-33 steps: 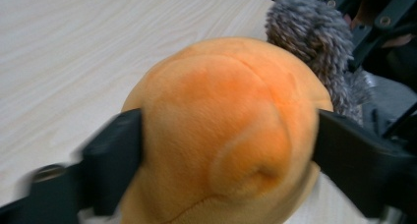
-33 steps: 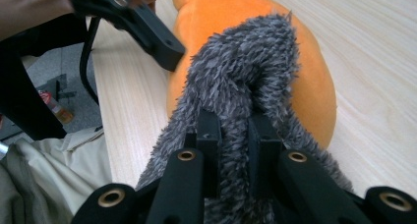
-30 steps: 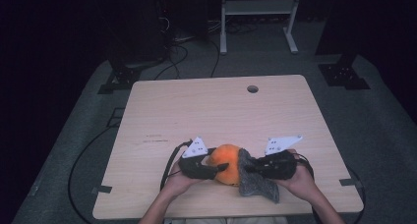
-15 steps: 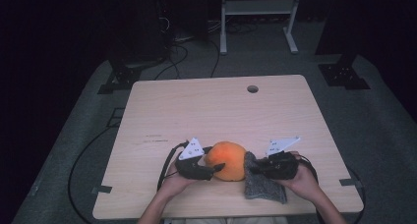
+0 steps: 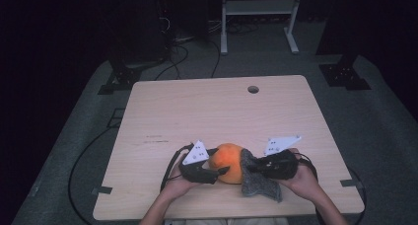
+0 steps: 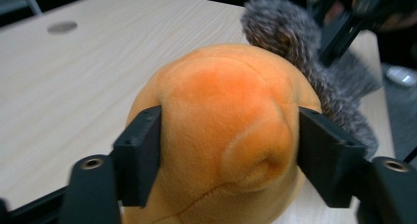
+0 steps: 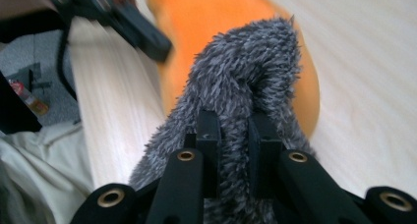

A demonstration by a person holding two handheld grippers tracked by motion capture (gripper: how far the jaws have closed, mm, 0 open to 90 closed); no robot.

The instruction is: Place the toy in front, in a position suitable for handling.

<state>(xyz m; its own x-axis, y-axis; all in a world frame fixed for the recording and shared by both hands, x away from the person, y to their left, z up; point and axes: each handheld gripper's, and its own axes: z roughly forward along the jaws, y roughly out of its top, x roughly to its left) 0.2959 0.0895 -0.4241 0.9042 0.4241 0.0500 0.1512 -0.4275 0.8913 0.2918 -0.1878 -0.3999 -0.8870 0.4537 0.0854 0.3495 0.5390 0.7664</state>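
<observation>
Table (image 5: 197,111) bare around orange plush (image 5: 227,162) and grey cloth (image 5: 261,185).

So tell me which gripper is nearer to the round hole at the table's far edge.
Right. The right gripper sits almost straight below the hole in the high view, clamped on the grey fuzzy cloth. The left gripper, its jaws around the orange plush, lies further left.

An orange plush (image 6: 221,130) is showing beside a fuzzy grey cloth (image 7: 246,96) at its three o'clock, on a pale wood-grain table (image 5: 207,111); jaws are showing black.
</observation>
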